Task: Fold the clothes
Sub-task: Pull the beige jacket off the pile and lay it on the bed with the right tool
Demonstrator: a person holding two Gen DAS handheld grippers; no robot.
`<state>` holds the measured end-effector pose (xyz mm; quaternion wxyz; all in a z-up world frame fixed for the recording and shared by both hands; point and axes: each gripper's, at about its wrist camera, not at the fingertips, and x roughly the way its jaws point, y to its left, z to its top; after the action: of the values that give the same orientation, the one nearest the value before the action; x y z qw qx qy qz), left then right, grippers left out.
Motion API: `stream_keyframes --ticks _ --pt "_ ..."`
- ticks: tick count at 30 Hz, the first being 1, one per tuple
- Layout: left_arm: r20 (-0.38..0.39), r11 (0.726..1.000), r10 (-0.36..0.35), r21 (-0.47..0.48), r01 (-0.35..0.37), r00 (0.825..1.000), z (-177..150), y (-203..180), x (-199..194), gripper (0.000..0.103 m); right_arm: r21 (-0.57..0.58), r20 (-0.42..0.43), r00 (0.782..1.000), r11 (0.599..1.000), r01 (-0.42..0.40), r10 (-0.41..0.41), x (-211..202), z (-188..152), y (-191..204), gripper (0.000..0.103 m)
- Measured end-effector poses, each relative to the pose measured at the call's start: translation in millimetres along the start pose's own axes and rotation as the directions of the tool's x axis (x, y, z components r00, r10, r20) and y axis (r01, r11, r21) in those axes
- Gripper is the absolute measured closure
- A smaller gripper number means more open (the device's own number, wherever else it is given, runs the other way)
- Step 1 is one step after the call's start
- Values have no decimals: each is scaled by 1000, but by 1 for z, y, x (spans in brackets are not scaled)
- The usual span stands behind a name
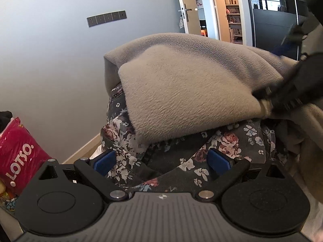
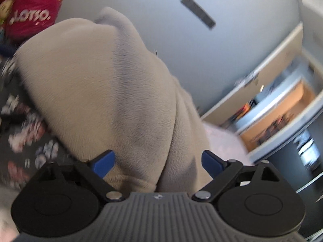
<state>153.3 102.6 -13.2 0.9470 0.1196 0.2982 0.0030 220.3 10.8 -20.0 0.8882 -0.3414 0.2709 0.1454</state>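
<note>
Folded beige fleece garment atop dark floral-print fabric, before a pale grey wall and open doorway far right. Right view motion-blurred; supporting surface hidden. Left gripper spread wide over floral fabric; right gripper spread wide around the fleece's near edge.

The left gripper has its jaws spread wide, the blue pads well apart and level with each other, nothing pinched between them. The right gripper is likewise spread, its blue pads standing far apart. In the left wrist view the right gripper reaches in from the right edge as a dark, blurred shape, tilted down toward the left; whether its tips touch anything there cannot be told.
</note>
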Motion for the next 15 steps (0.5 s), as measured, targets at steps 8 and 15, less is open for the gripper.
stream_keyframes --ticks 8,15 --pt "5 995 79 60 -80 997 -6 -4 4 4 61 -34 989 988 143 -141 -16 17 -22 80" --pt "-23 988 149 49 -147 989 -6 3 15 4 75 -47 925 922 381 -378 -53 18 -77 82"
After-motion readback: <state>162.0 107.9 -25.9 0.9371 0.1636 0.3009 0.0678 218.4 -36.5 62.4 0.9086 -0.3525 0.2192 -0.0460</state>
